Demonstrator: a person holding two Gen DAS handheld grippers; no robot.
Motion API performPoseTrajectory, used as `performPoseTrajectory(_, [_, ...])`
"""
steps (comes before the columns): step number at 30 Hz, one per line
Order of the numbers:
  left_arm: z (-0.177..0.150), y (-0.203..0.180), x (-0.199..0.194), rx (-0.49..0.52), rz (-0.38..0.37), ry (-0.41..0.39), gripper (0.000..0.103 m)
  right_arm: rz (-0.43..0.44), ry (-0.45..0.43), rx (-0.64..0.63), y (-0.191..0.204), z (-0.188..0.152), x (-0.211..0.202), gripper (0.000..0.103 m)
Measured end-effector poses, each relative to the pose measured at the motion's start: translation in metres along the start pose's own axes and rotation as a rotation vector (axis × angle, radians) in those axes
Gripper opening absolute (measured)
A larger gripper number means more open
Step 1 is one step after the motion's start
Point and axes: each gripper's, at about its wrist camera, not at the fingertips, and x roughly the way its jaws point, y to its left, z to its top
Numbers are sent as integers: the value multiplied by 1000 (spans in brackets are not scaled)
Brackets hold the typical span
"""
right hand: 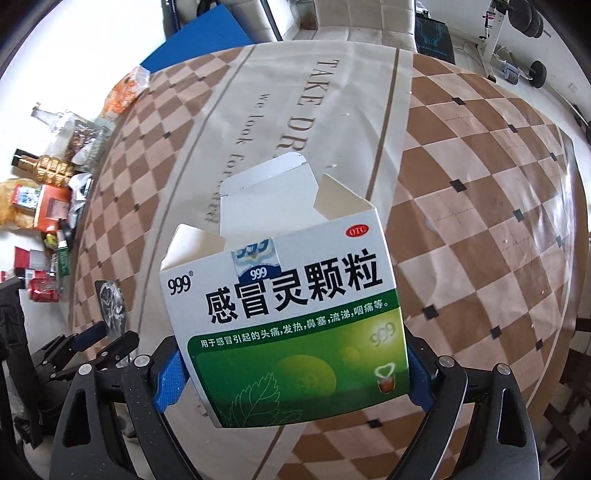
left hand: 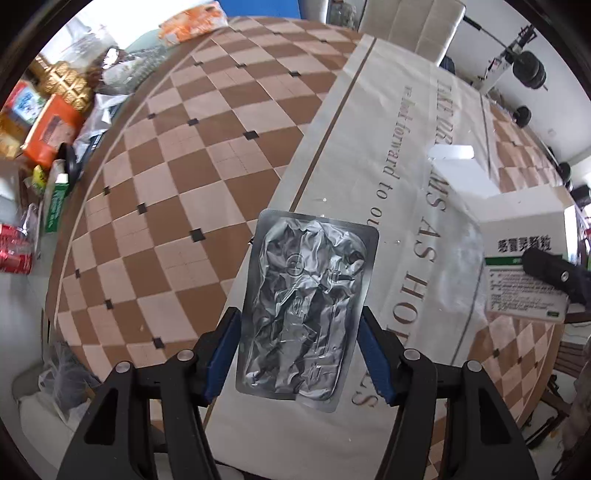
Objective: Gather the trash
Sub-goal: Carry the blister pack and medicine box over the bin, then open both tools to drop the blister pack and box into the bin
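Above the checkered tabletop (left hand: 155, 206), the left gripper (left hand: 297, 354) is gripping a crumpled foil blister sheet (left hand: 306, 310) while the right gripper (right hand: 291, 373) is clamping an opened medicine box (right hand: 284, 306), fingers (right hand: 168, 376) pressing its sides. Both pieces are lifted, so pickup looks done; next move is likely carrying them to a bin, which isn't visible.

A big table (left hand: 177, 192) with brown and tan squares fills the middle of both views. A pale cloth strip (right hand: 255, 122) with grey letters runs along it. At the upper right of the left view stand black weights (left hand: 529, 69). A white chair (right hand: 364, 22) sits at the top.
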Motion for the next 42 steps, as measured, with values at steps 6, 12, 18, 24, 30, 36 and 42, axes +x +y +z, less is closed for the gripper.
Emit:
performPoseTrajectory(6, [-36, 44, -49, -42, -16, -65, 60, 65, -23, -26, 27, -50, -33, 94])
performPoseTrajectory(12, [-107, 80, -76, -90, -29, -108, 60, 116, -33, -81, 64, -133, -63, 94])
performPoseTrajectory(18, [-211, 125, -94, -175, -29, -114, 60, 156, -20, -141, 99, -241, -75, 94])
performPoseTrajectory(24, [-300, 168, -75, -271, -38, -41, 60, 175, 72, -193, 124, -346, -50, 94])
performPoseTrajectory(30, [-353, 196, -14, -367, -70, 77, 60, 117, 211, -231, 126, -430, 19, 94])
performPoseTrajectory(36, [-374, 207, 88, -459, -123, 181, 60, 30, 314, -211, 98, -474, 114, 94])
performPoseTrajectory(42, [-377, 209, 221, -499, -157, 261, 60, -33, 364, -150, 55, -488, 245, 94])
